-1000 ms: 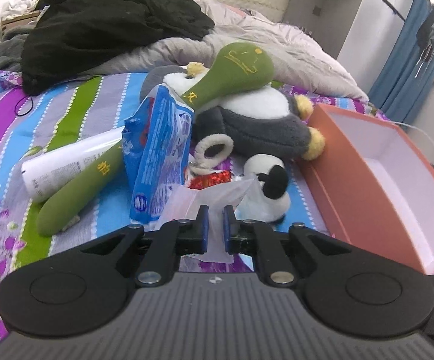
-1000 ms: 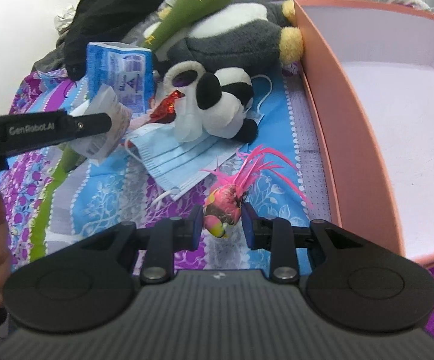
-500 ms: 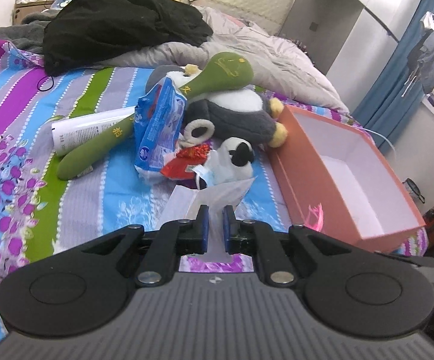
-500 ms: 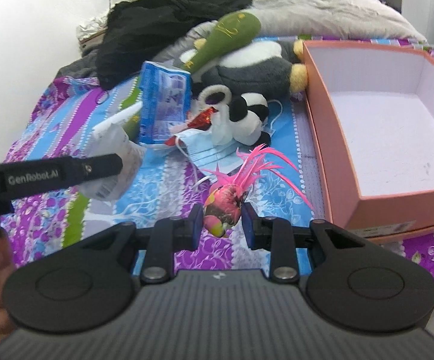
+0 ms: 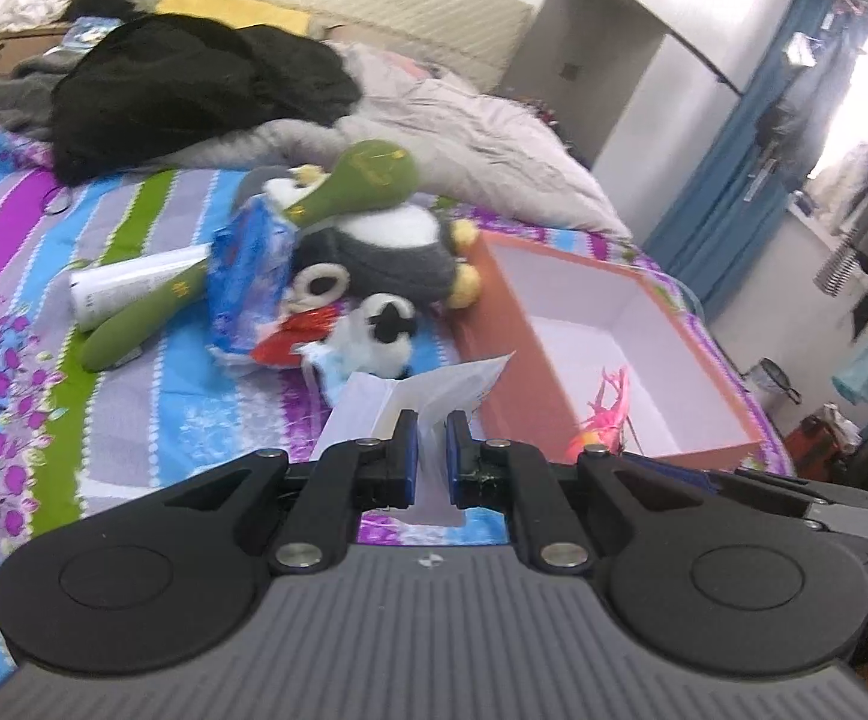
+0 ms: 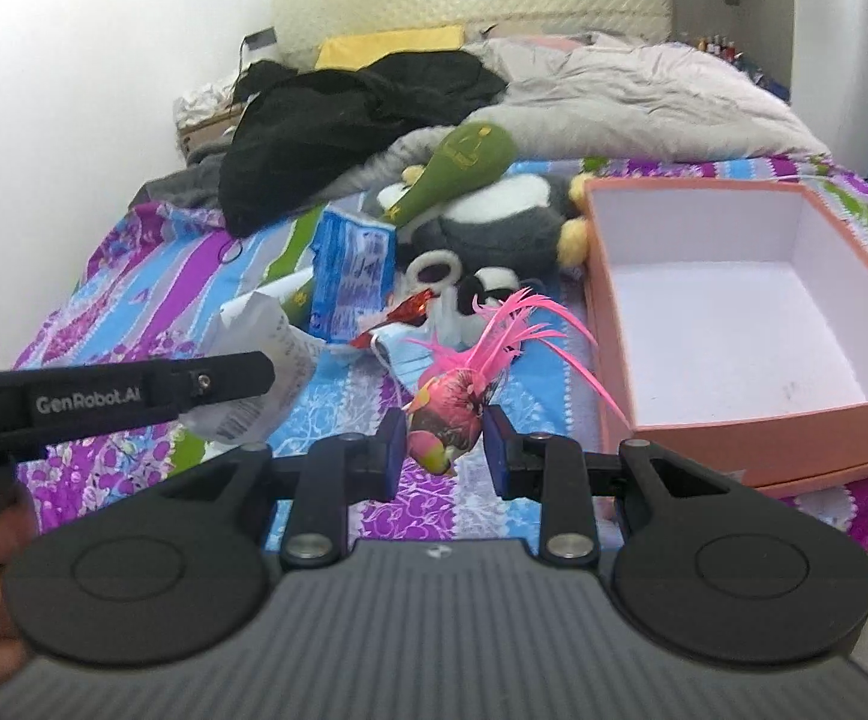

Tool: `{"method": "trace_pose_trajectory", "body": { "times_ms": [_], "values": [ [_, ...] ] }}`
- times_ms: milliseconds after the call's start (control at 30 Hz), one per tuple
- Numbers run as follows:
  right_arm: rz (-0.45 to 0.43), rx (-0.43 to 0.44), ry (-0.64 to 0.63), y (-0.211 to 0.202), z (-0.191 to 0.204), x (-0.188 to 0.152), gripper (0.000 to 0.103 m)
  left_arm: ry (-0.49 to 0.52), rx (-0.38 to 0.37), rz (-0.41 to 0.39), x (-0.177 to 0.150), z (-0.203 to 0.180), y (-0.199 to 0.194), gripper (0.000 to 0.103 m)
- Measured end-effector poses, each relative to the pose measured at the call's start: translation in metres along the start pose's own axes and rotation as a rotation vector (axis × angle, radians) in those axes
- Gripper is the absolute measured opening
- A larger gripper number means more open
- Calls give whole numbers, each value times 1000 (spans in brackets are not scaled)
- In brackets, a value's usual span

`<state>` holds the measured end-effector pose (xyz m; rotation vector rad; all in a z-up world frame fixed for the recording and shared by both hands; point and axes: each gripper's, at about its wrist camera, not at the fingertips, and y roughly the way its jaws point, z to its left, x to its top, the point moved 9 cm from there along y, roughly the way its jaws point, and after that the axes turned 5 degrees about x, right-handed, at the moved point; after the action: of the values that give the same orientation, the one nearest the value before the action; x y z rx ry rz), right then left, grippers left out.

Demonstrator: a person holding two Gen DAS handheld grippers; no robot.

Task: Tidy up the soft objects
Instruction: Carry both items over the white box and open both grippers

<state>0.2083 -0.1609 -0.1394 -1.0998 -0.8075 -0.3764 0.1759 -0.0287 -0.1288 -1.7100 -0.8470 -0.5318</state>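
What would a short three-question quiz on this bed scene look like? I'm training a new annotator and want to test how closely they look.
1. True or false: the orange box already has plush toys inside it.
2. What does the right gripper hold?
A. a blue packet
B. a pink feathered bird toy
C. a face mask
3. Fill in: the left gripper is shut on a ____.

Key:
1. False. The box is empty; the penguin plush and the small panda plush lie on the bedspread beside it.
2. B
3. Clear plastic packet, with white paper inside.
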Motion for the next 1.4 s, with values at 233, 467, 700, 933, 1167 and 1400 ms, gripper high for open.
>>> {"method": "trace_pose_trajectory", "body": {
  "times_ms": [233, 467, 700, 933, 1167, 1400],
  "values": [
    [-44, -60, 8, -39, -22, 0, 31, 54, -94, 9, -2, -52, -3, 12],
    [-81, -136, 41, -61, -55, 0, 31, 115, -169, 43, 1, -96, 12, 12],
    [-85, -204, 54, -46, -101, 23, 31, 186, -202, 81, 32, -131, 55, 12],
    [-28, -240, 100, -15, -154, 54, 31, 240, -221, 134, 67, -171, 113, 12],
    [59, -245, 82, 20, -190, 74, 32, 311, -225, 268, 74, -208, 186, 12],
    [153, -245, 192, 46, -240, 61, 32, 285, -212, 438, 60, -218, 246, 12]
  ]
}}
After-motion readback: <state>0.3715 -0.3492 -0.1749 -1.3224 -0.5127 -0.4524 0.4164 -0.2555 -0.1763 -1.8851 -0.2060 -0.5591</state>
